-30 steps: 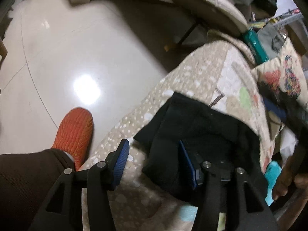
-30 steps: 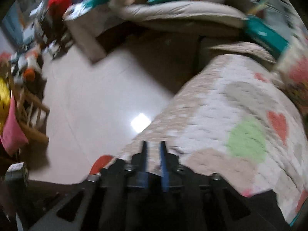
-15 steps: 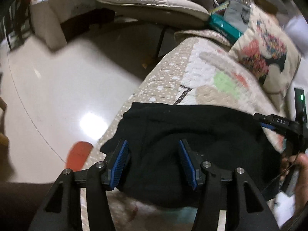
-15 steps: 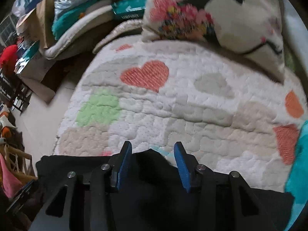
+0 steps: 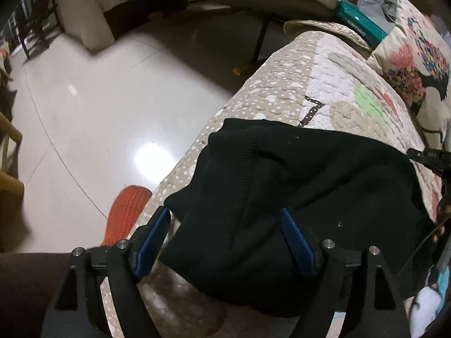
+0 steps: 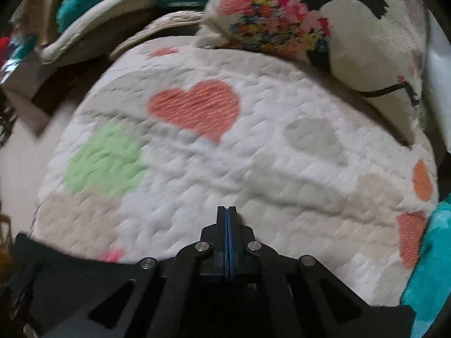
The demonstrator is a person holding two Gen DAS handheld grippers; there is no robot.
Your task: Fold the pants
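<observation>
The black pants [image 5: 296, 186] lie folded in a thick bundle on the quilted sofa cover [image 5: 324, 81], near its front edge. My left gripper [image 5: 225, 239] is open, its blue pads either side of the bundle's near corner. My right gripper [image 6: 227, 219] is shut with its pads pressed together and nothing visible between them; it sits above the pants' far edge [image 6: 70, 276], pointing across the quilt [image 6: 253, 155]. The right gripper's black body also shows at the right edge of the left wrist view [image 5: 431, 157].
A floral pillow [image 6: 324, 28] leans at the back of the sofa. A teal box [image 5: 360, 26] and cushions lie beyond the sofa's end. A teal cloth [image 6: 431, 267] is at the right. A glossy tiled floor [image 5: 98, 107] and my orange slipper [image 5: 124, 214] are on the left.
My right gripper has shut from open and drawn back over the pants' edge. My left gripper stays open and has moved slightly nearer to the bundle.
</observation>
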